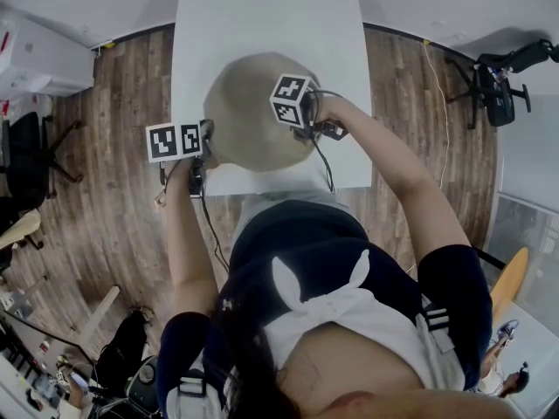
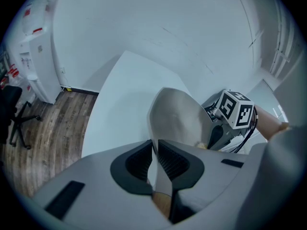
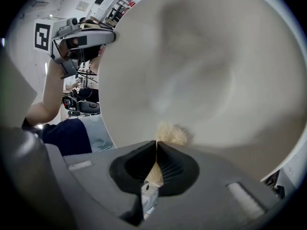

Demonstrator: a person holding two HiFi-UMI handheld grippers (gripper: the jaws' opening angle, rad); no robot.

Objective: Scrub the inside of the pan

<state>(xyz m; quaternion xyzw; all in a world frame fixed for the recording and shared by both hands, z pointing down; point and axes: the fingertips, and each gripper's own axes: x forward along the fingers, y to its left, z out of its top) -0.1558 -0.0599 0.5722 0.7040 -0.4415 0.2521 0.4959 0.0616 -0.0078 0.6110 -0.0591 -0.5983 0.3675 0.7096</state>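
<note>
A round beige pan (image 1: 253,112) rests on the white table (image 1: 262,16) near its front edge. My left gripper (image 1: 208,138) is at the pan's left side, shut on its flat handle (image 2: 160,176); in the left gripper view the pan (image 2: 177,123) rises edge-on from the jaws. Over the pan's right part is my right gripper (image 1: 306,129), pointing down into it. In the right gripper view the pan's pale inside (image 3: 216,66) fills the picture. There the right gripper (image 3: 157,145) is shut on a pale yellow scrubber (image 3: 171,133), which touches the pan's inner surface.
The table runs away from me, with wooden floor (image 1: 113,234) on both sides. A black office chair (image 1: 498,85) stands to the far right and another (image 2: 12,109) to the left. A white cabinet (image 2: 41,61) is against the left wall.
</note>
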